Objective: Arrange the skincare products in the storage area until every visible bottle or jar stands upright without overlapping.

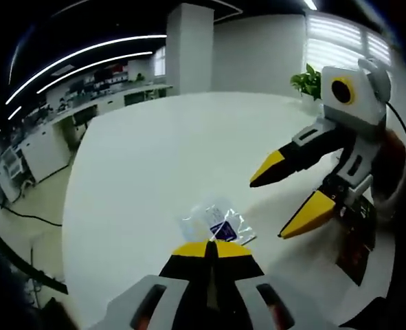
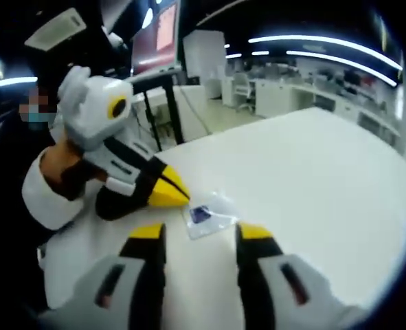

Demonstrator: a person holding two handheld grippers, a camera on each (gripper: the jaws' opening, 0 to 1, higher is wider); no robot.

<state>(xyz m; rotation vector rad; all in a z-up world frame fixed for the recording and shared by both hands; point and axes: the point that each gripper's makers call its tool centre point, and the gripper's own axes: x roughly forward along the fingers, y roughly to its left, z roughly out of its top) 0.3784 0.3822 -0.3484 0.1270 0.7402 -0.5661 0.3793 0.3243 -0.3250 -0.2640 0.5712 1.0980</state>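
Left gripper view — the left gripper [image 1: 209,249], yellow-tipped jaws clenched together, tips touching the near edge of a small clear plastic sachet with a dark blue label [image 1: 216,223] lying flat on the white round table [image 1: 154,158]. The right gripper [image 1: 292,196] hangs just right of the sachet, jaws parted, holding nothing.

Right gripper view — sachet [image 2: 208,214] lies just ahead between the released right gripper's [image 2: 196,237] tips; left gripper [image 2: 168,192] at its left edge, nearer. Long axis unclear; label print unreadable
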